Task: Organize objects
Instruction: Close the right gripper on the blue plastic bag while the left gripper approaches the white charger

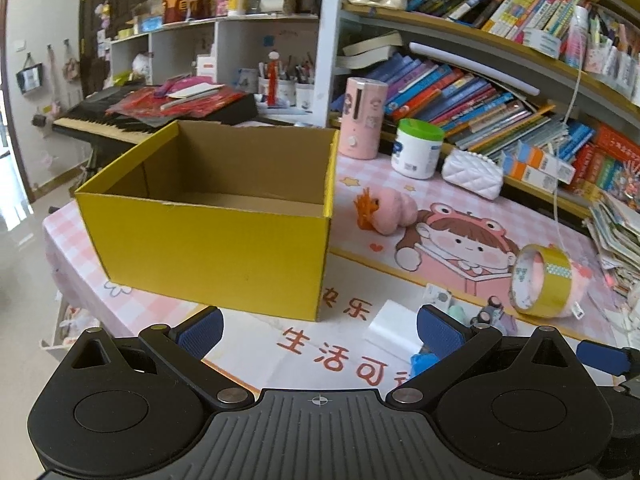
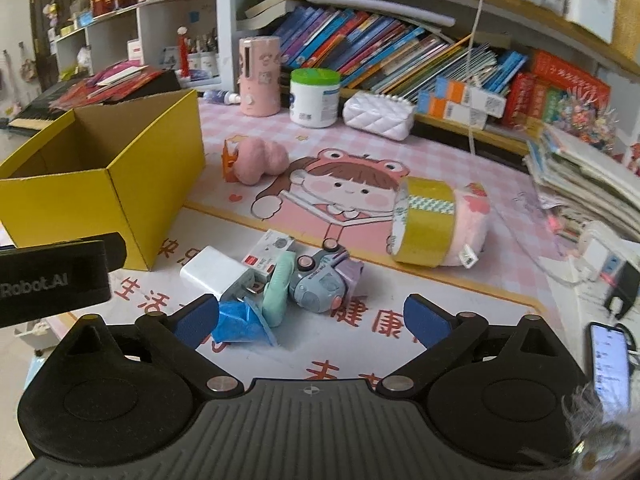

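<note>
Both grippers, left (image 1: pixel 320 330) and right (image 2: pixel 311 318), had jaws open, empty; box (image 1: pixel 208 248) unfilled. Next: close on charger (image 2: pixel 216 274) ahead of right jaws.

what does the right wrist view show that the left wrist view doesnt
Only the right wrist view shows the phone, lit, at the mat's right edge, and the grey toy car in full. Only the left wrist view shows the keyboard behind the box. Both show the empty yellow box, the yellow tape roll, the pink plush and the white charger. Both grippers' fingers are open.
</note>
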Demonstrator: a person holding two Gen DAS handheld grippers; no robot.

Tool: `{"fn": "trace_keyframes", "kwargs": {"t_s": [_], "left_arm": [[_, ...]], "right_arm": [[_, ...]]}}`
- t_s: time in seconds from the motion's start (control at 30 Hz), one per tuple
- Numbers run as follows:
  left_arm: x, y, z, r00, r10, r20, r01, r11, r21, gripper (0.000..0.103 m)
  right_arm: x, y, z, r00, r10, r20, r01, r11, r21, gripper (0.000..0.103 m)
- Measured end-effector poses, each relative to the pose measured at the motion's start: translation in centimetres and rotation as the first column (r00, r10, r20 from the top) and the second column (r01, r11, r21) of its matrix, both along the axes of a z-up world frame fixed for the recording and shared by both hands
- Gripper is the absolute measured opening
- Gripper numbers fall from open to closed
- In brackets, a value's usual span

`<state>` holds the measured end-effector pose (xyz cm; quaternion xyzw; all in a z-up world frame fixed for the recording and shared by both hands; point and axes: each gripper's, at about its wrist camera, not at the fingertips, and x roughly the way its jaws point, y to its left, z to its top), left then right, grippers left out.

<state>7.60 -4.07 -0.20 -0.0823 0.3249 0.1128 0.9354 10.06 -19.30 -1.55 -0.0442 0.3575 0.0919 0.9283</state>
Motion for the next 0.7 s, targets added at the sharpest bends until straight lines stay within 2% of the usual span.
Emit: {"fn": "trace_keyframes", "kwargs": {"t_s": [0.13,0.4,0.53,0.7], "left_arm": [[-0.2,0.4,-0.5,0.998,0.054,-0.022,-0.054,0.998,0.012,0.103],[-0.6,1.8,-2.0,0.982,0.165,-0.094,-0.163,0.986,0.029,0.103],[-0.5,2.1,-2.3,0.978,0.178,-0.110,-0.175,0.984,0.037,0.103],[-0.2,2.1,-2.1,0.980,0.169,-0.107,-0.165,0.985,0.050,0.103]], "right_arm": [[1.1,0.0,-0.9,0.999,0.038,-0.035,-0.038,0.999,0.011,0.090],[3.2,1.1,-3.5,0.990,0.101,-0.095,-0.101,0.995,0.002,0.081],[3.7,2.0,-4.2,0.980,0.163,-0.115,-0.162,0.987,0.014,0.075],[4.3,3.5,-5.1,0.967,0.220,-0.130,-0.223,0.975,-0.007,0.061]]}}
